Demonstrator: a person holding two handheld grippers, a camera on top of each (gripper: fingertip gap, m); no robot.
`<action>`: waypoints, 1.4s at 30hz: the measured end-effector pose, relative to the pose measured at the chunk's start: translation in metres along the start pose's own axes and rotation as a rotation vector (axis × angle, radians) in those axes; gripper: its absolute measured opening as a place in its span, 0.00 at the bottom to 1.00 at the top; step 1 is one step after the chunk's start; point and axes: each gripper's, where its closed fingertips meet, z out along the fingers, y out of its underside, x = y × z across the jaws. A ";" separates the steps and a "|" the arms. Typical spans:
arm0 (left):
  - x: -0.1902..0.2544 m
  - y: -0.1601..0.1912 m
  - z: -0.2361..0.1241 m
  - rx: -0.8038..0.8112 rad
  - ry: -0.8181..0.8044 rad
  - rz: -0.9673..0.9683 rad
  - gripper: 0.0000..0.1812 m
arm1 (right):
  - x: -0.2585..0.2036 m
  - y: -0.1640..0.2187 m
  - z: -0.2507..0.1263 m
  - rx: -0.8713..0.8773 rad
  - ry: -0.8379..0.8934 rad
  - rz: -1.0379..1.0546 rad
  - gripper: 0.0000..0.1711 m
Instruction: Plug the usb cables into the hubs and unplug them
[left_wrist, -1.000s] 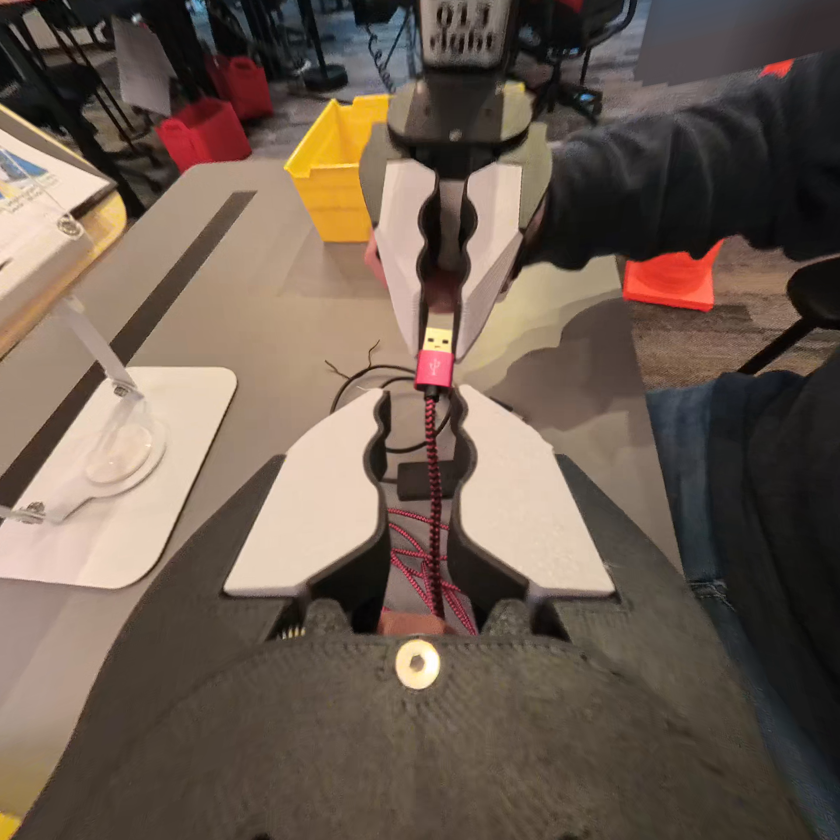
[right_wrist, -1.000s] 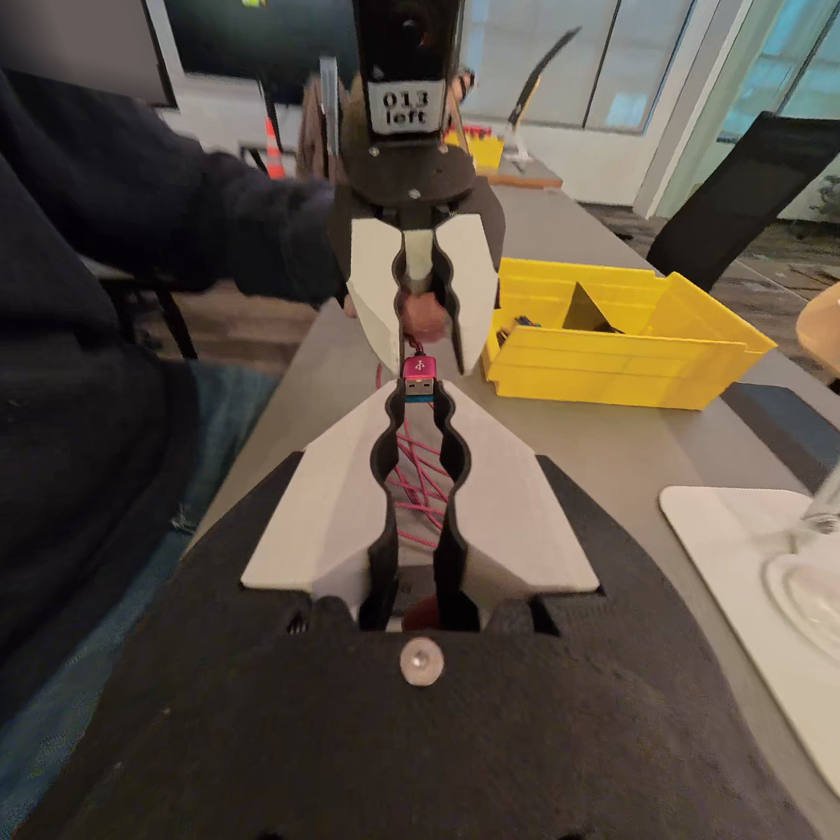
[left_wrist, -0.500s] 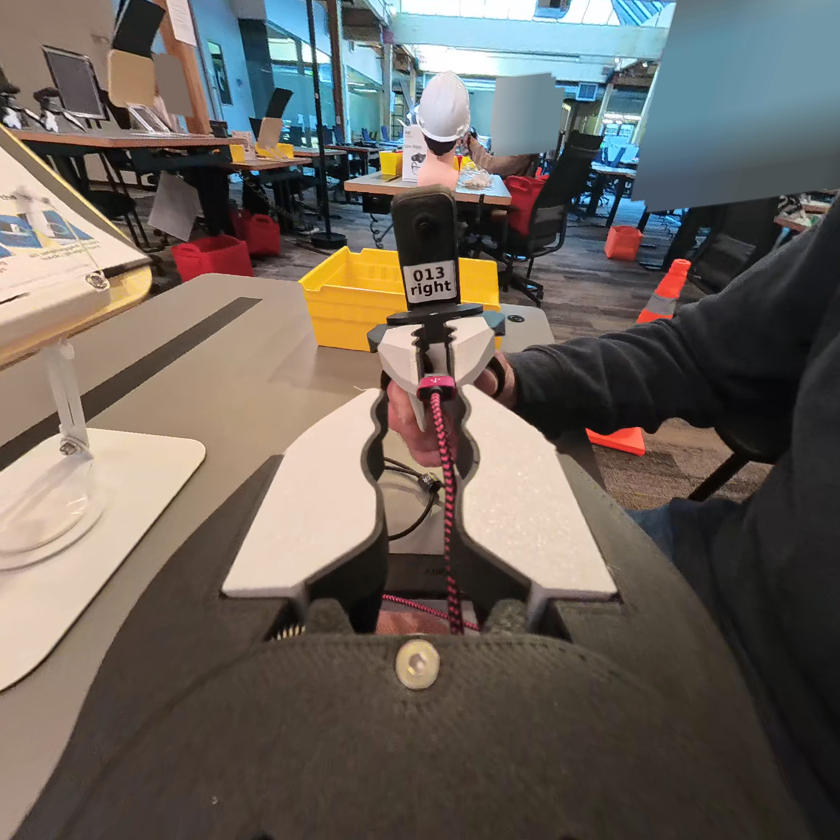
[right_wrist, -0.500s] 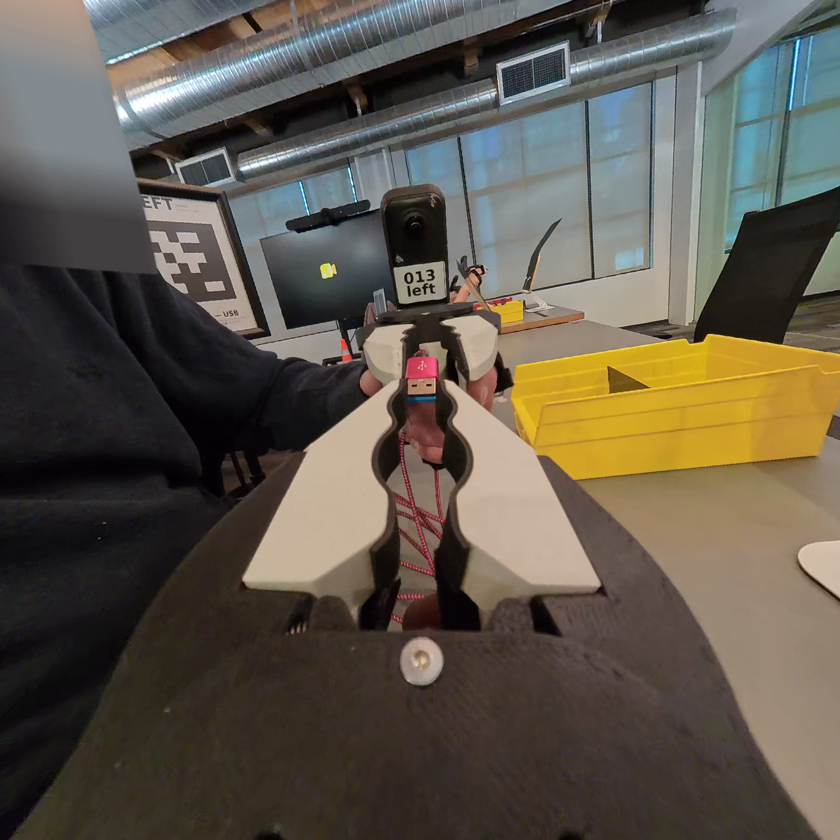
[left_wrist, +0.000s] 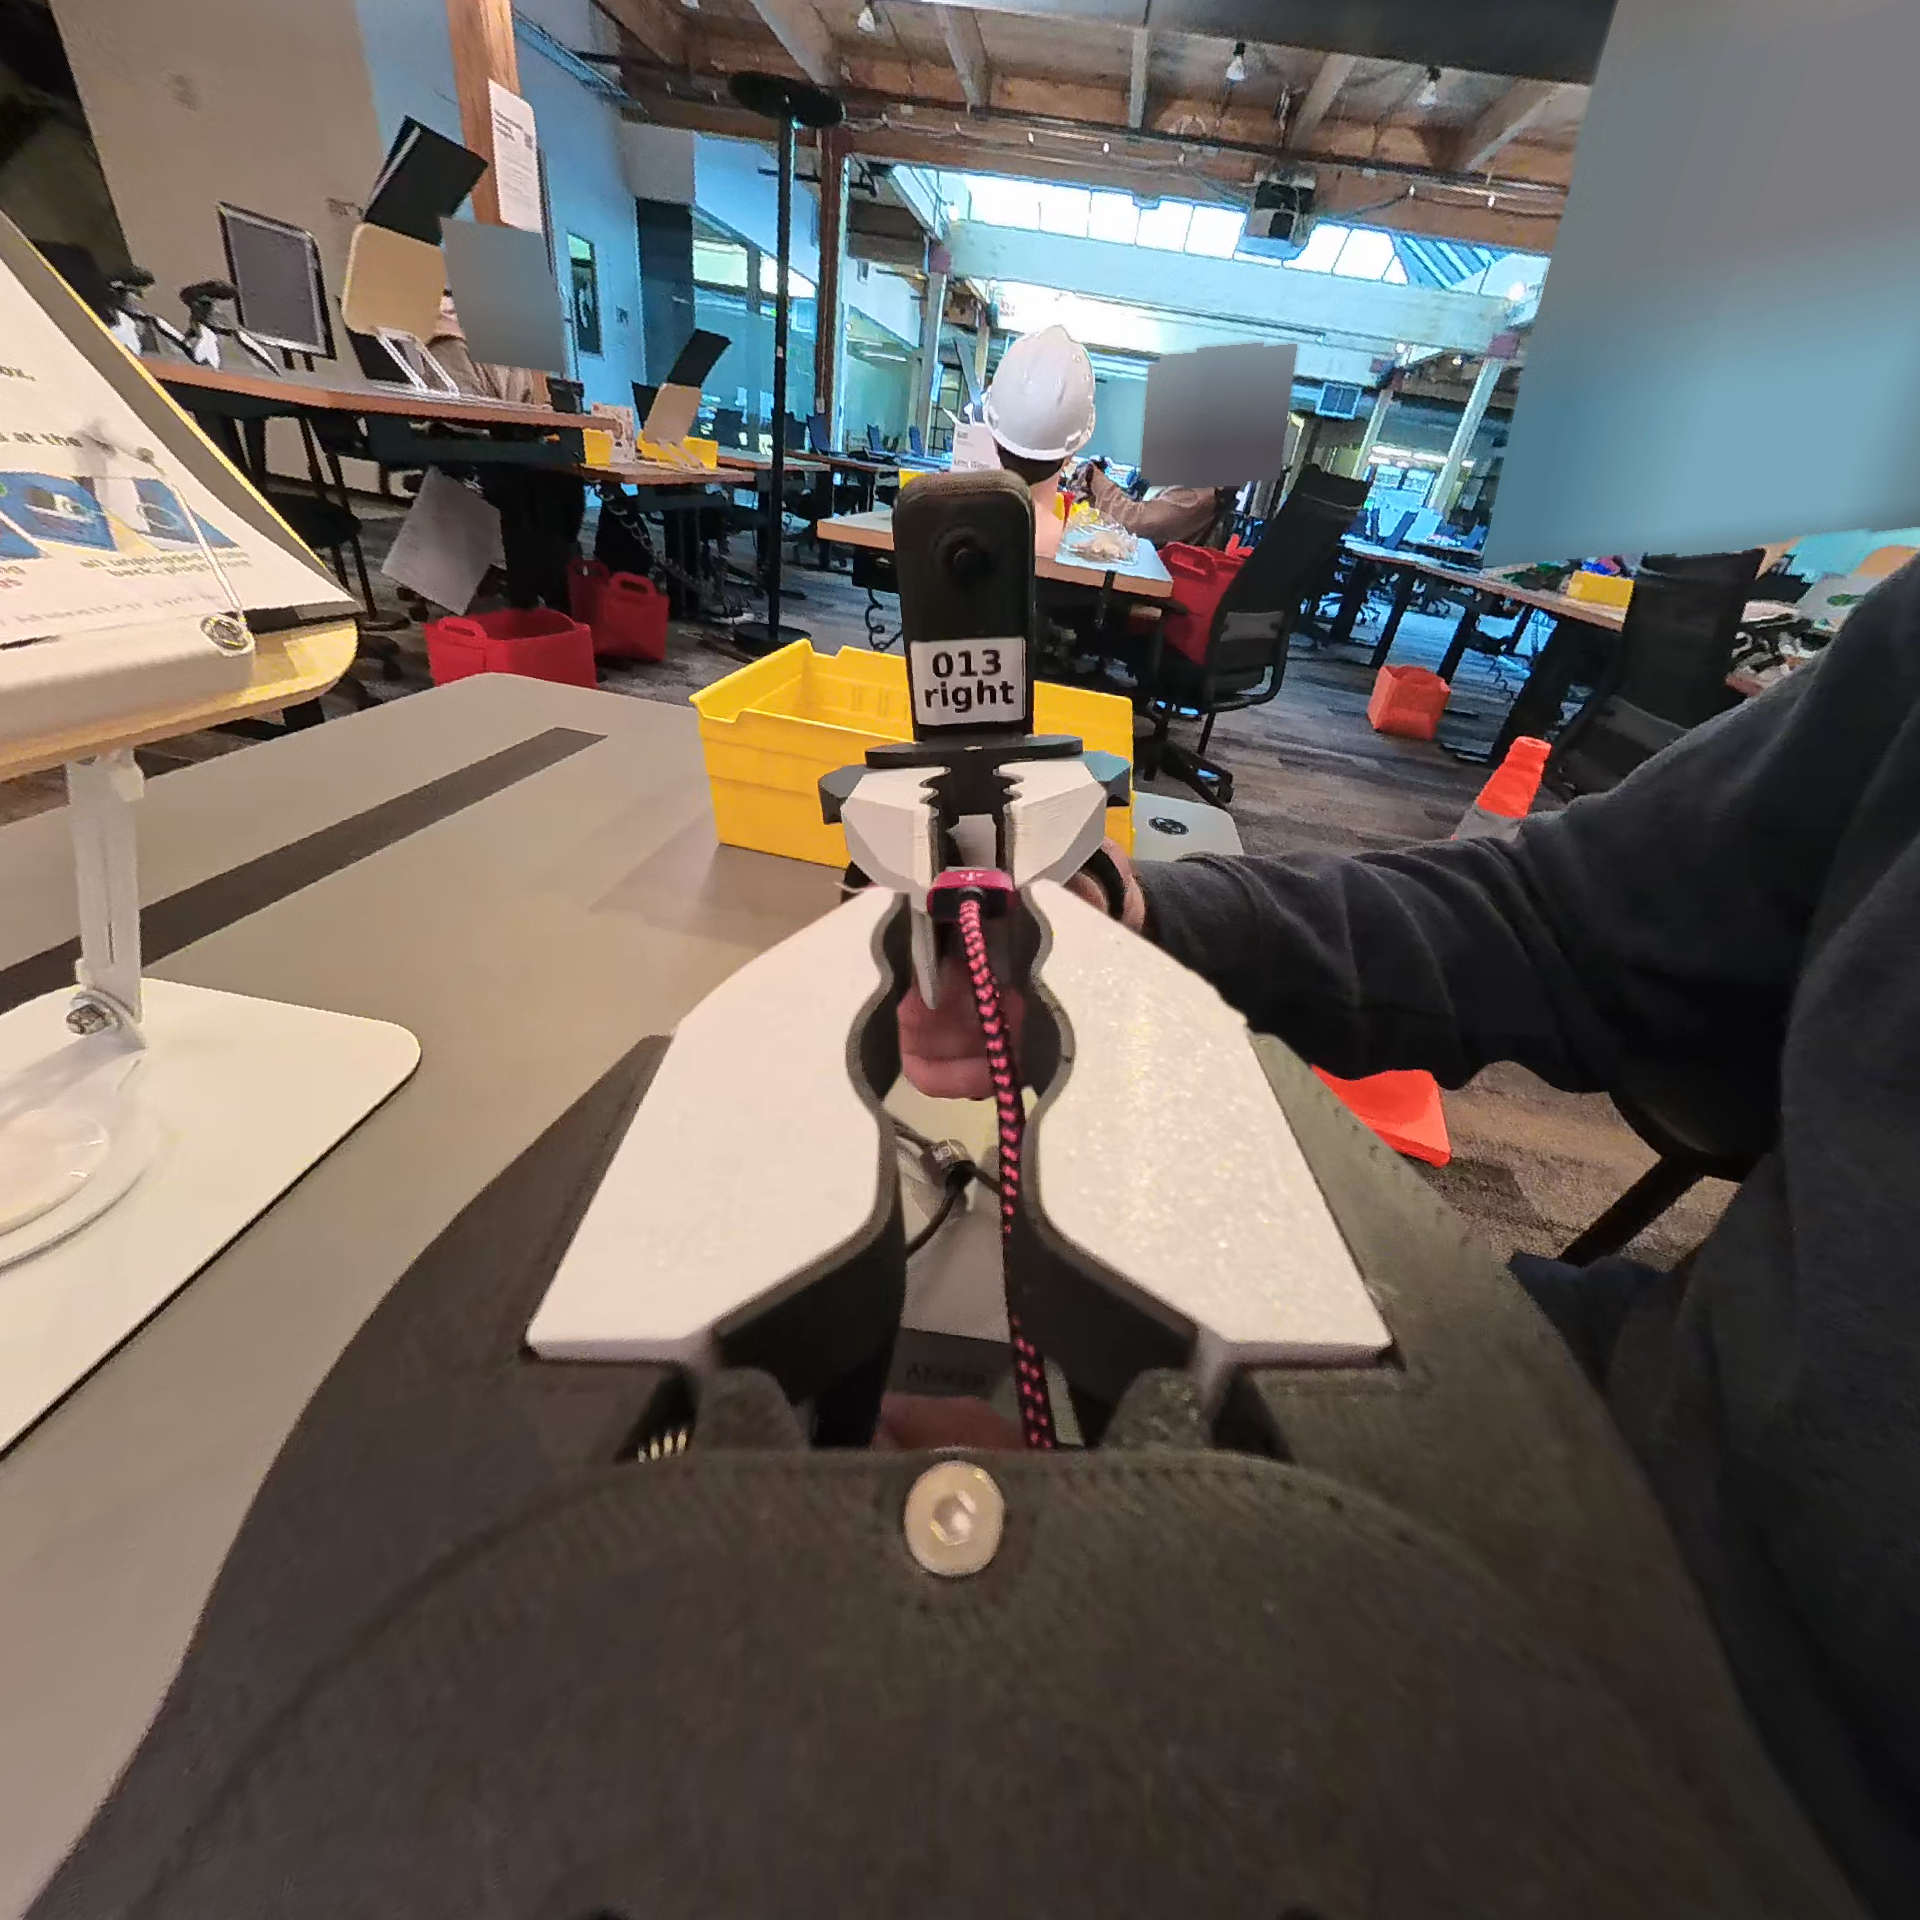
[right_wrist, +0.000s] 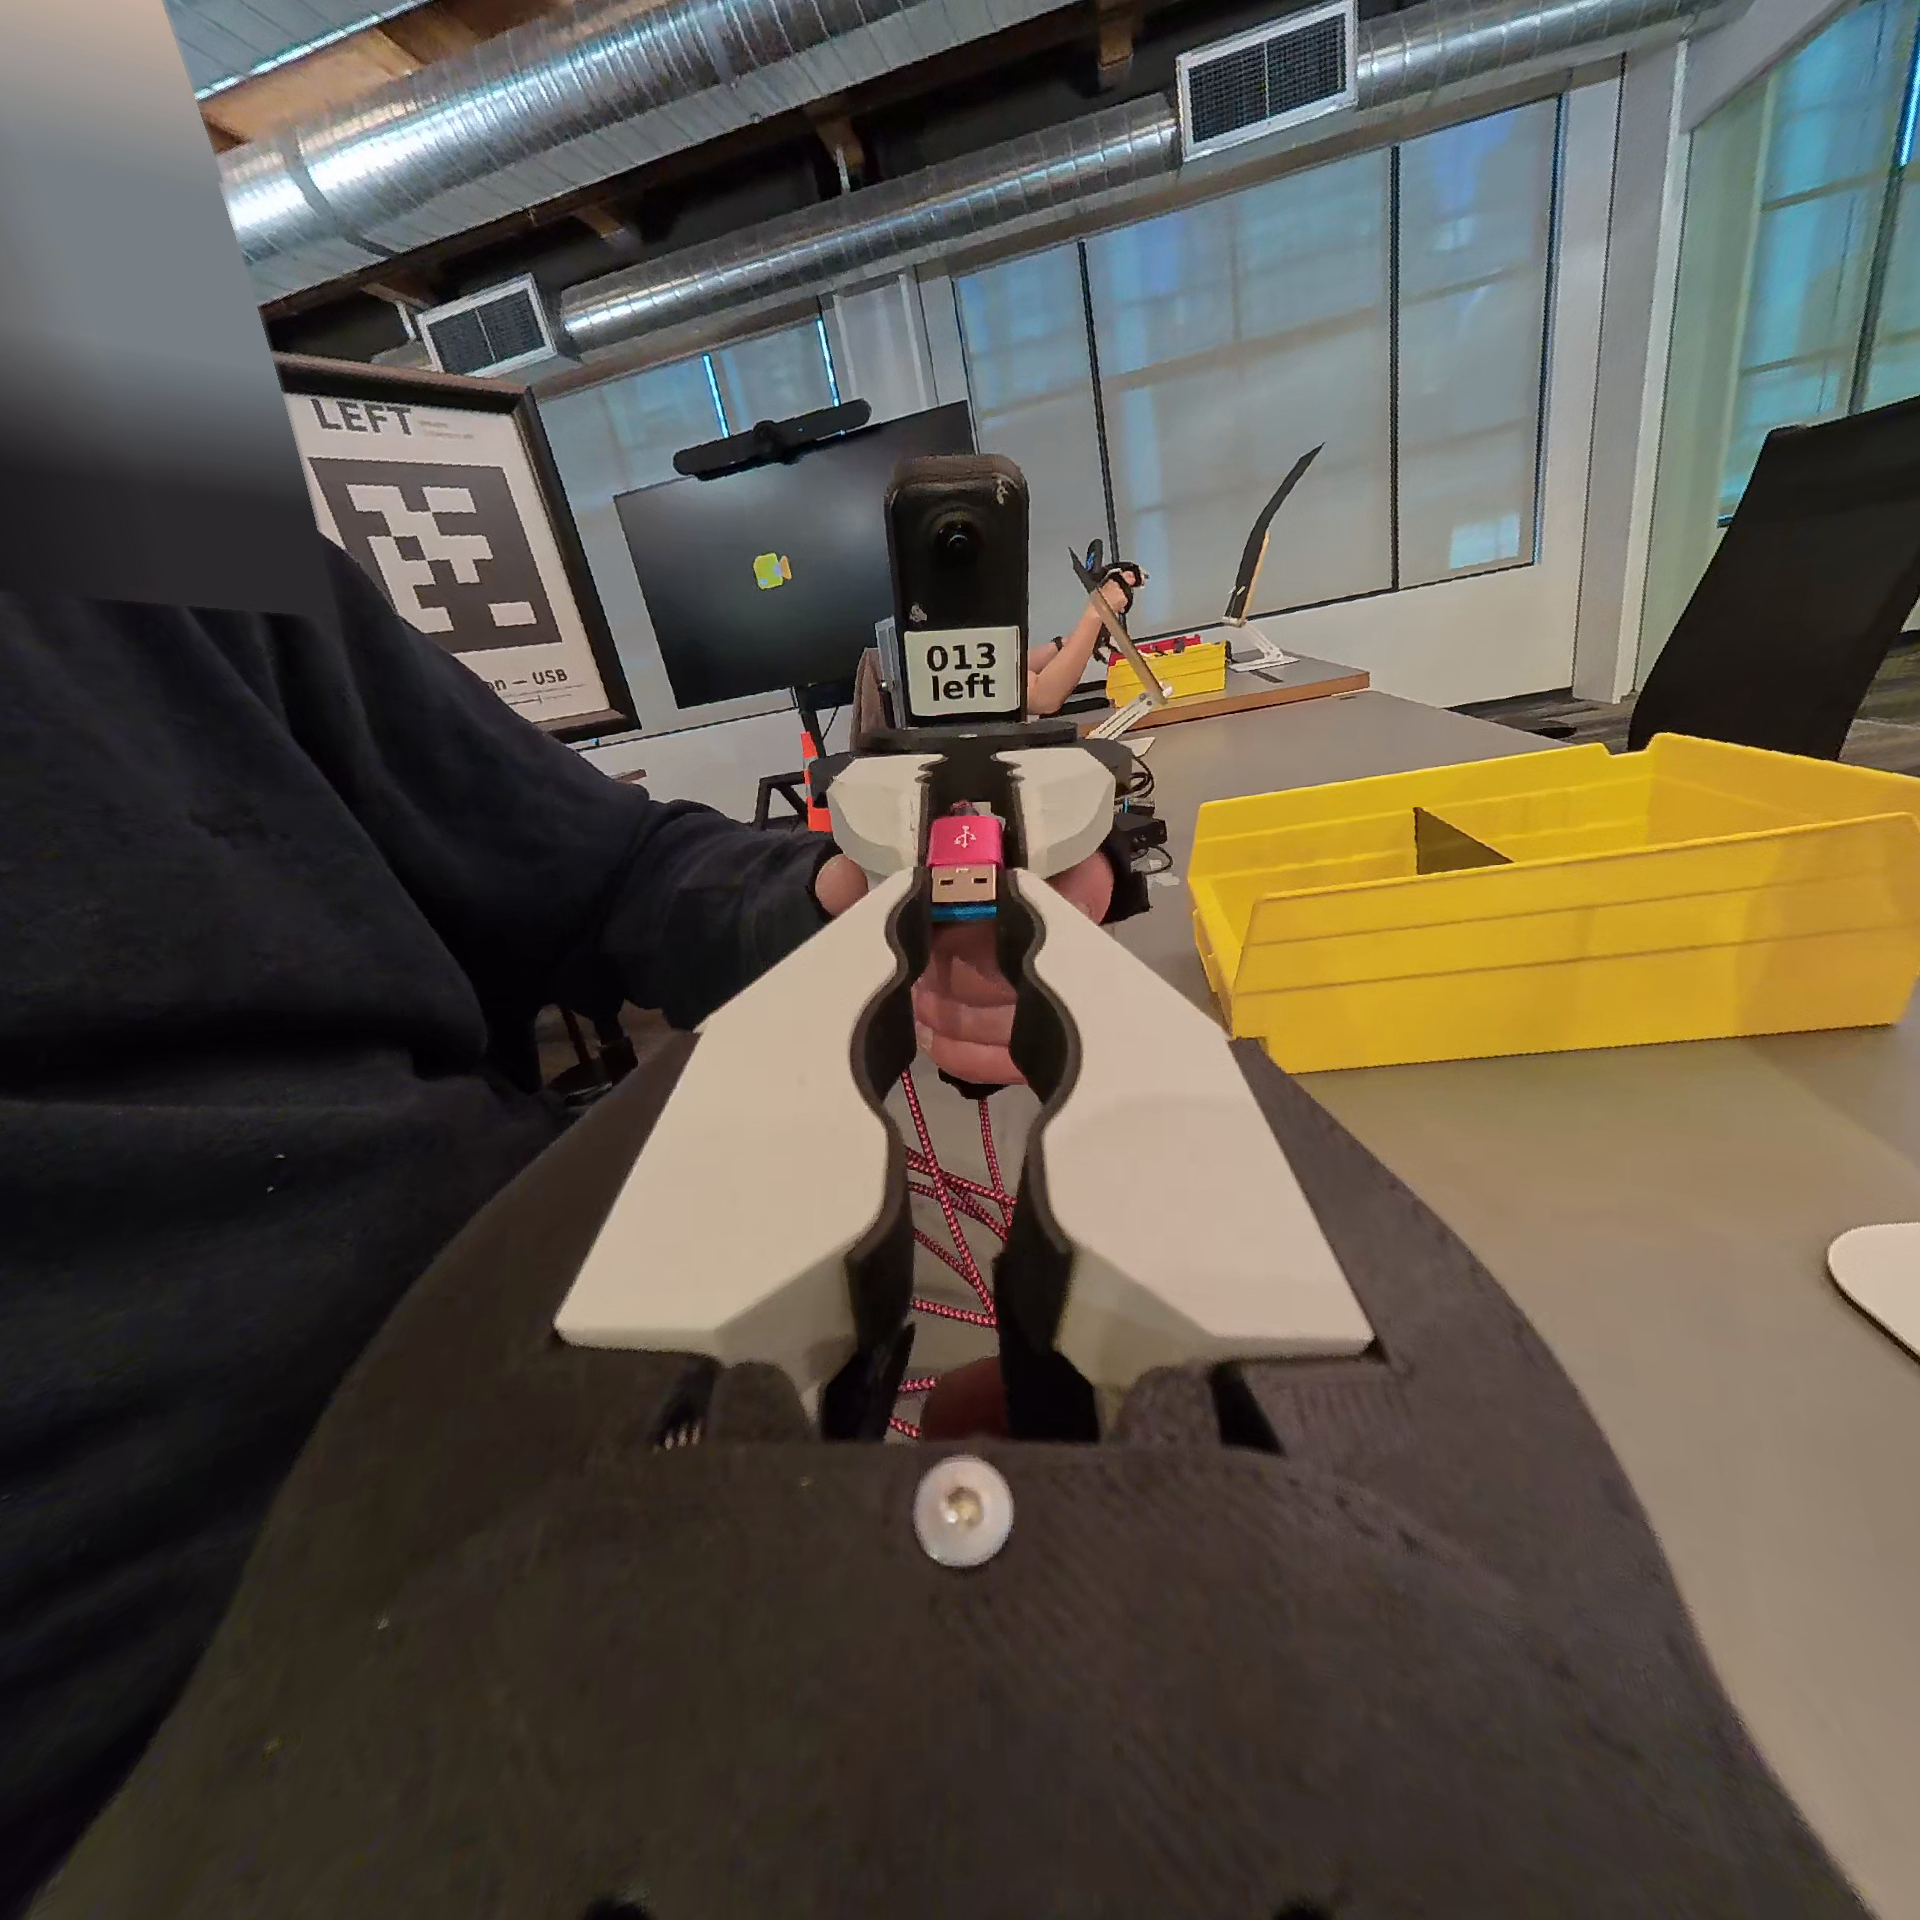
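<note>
A pink USB plug (left_wrist: 971, 885) on a pink-and-black braided cable (left_wrist: 997, 1081) sits between the tips of my left gripper (left_wrist: 966, 906), which is shut on its housing. The cable runs back between my fingers. My right gripper (right_wrist: 966, 896) faces the left one head-on and is shut on the plug's metal end (right_wrist: 964, 881). The plug (right_wrist: 966, 844) is held level above the table. Loose cable (right_wrist: 956, 1195) lies coiled below. A dark hub (left_wrist: 940, 1371) with a black lead lies on the table under my left gripper.
A yellow bin (left_wrist: 790, 748) (right_wrist: 1558, 935) stands on the grey table (left_wrist: 468, 883) behind the grippers. A white stand base (left_wrist: 208, 1091) (right_wrist: 1881, 1278) sits to one side. Dark sleeves (left_wrist: 1507, 935) reach in. An orange cone (left_wrist: 1382, 1101) is on the floor. Left and right tips are no more than a few centimetres apart.
Both grippers rose and tilted from looking down at the table to level, keeping the plug between them. In the last half second they barely moved.
</note>
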 end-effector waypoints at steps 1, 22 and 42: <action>0.000 0.001 0.000 -0.005 -0.001 0.000 0.10 | 0.000 0.001 0.000 -0.006 -0.001 -0.001 0.06; -0.001 0.003 0.005 -0.019 -0.013 -0.047 0.08 | 0.002 0.003 -0.002 0.011 0.015 0.002 0.06; -0.015 -0.009 -0.015 0.023 -0.022 -0.125 0.08 | 0.009 0.016 -0.016 -0.171 0.138 -0.095 0.22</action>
